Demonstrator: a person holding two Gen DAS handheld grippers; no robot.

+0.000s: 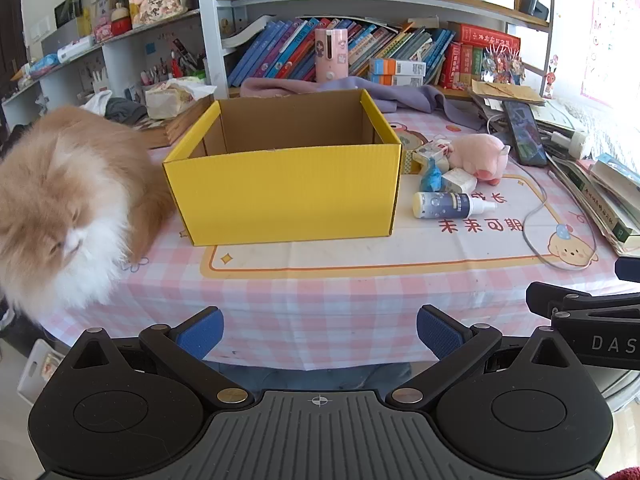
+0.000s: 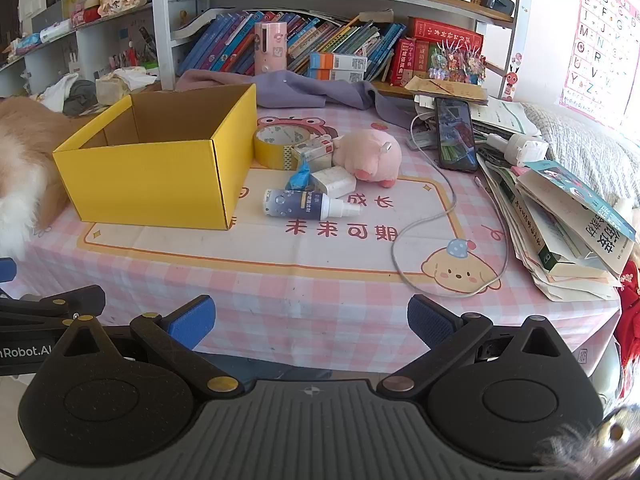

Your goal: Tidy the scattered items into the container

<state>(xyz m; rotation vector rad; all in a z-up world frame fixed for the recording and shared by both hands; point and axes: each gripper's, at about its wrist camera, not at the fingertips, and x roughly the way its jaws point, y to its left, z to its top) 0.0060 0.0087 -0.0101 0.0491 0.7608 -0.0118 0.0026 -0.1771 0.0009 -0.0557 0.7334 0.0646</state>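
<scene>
Still short of everything: your spread jaws hover off the desk's near edge.

Nearest you, the left gripper (image 1: 320, 334) and right gripper (image 2: 311, 322) both stand wide and empty. Beyond, the white-and-blue spray bottle (image 2: 306, 205) lies ahead and slightly left of the right jaws, long axis crosswise, nozzle right. The open yellow cardboard box (image 2: 160, 176) sits just left of it, so your right hand looks nearer.
</scene>
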